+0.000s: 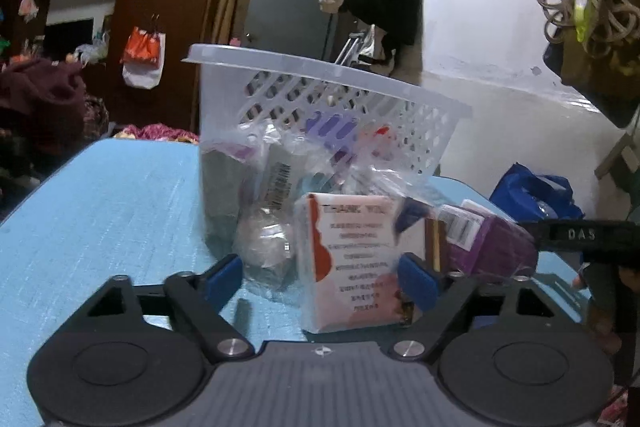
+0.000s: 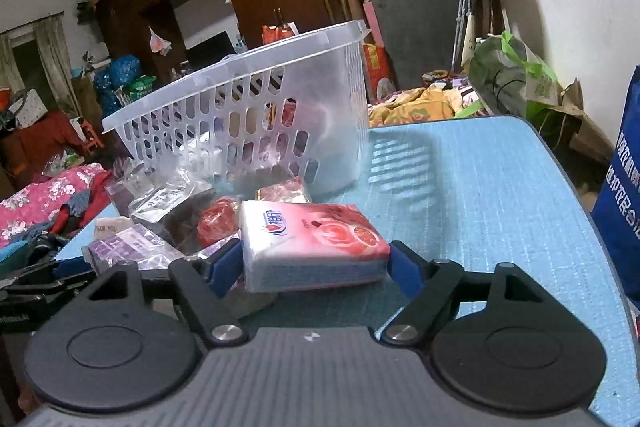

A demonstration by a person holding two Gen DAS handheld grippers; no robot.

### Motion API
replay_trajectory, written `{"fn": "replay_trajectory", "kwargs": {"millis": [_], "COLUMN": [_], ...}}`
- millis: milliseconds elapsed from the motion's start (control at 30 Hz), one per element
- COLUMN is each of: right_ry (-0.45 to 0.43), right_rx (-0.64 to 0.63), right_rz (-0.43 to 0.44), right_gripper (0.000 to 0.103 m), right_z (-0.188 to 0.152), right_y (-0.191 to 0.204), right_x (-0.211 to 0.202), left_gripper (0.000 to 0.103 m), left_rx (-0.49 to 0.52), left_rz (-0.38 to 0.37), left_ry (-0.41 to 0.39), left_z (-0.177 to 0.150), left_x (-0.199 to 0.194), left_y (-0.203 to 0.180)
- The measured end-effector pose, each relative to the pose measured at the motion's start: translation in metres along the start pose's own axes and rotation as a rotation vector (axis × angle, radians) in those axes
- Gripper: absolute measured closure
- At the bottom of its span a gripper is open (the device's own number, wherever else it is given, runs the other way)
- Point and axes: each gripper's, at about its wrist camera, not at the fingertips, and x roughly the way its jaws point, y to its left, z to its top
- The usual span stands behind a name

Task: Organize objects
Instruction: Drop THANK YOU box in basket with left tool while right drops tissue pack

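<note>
A clear plastic basket point(image 1: 320, 99) stands tipped on the blue table point(image 1: 100, 195), propped on a pile of packets spilling from under it. My left gripper point(image 1: 320, 277) is open, its blue fingers on either side of a white "thank you" card box point(image 1: 352, 259) and a clear wrapped packet point(image 1: 264, 247). A purple packet point(image 1: 488, 239) lies to the right. In the right wrist view my right gripper point(image 2: 316, 263) has its fingers against both ends of a pink tissue pack point(image 2: 312, 243). The basket point(image 2: 256, 115) stands behind it.
More packets lie left of the tissue pack: a red one point(image 2: 218, 221), a purple one point(image 2: 128, 245), clear bags point(image 2: 160, 199). The other gripper point(image 1: 588, 239) shows at the right edge of the left wrist view. A blue bag point(image 2: 620, 187) stands at the table's right. Clutter surrounds the table.
</note>
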Motion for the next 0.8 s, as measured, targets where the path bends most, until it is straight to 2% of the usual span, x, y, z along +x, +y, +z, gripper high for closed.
{"fn": "replay_trajectory", "kwargs": {"millis": [67,233,333,433,633,800], "right_ry": [-0.013,-0.032,-0.041,-0.077,-0.197,-0.251], "right_rx": [-0.001,-0.006,-0.013,-0.022,-0.080,-0.108], "right_rz": [-0.005,-0.007,-0.007,-0.011,-0.034,-0.059], "right_gripper": [0.024,0.024,0.025,0.025,0.025,0.025], "right_z": [-0.001,-0.001,-0.002,-0.003,-0.010,-0.014], "right_y": [0.001,0.001,0.001,0.002,0.010,0.016], "right_x": [-0.002,-0.004,-0.005,-0.010,-0.026,-0.031], "left_gripper": [0.030,0.030,0.044,0.044,0.044,0.044], "left_rx": [0.012,-0.023,-0.012,-0.022,-0.066,-0.083], "left_rz": [-0.002,0.000,0.000,0.017,-0.016,-0.031], "left_ry": [0.004,0.009,-0.013,-0.058,-0.129,-0.148], "left_z": [0.000,0.000,-0.004,-0.008,-0.010,-0.012], "left_x": [0.002,0.008,0.004,-0.006,-0.022,-0.023], "left_y": [-0.004,-0.004,-0.001,0.002,0.019,0.029]}}
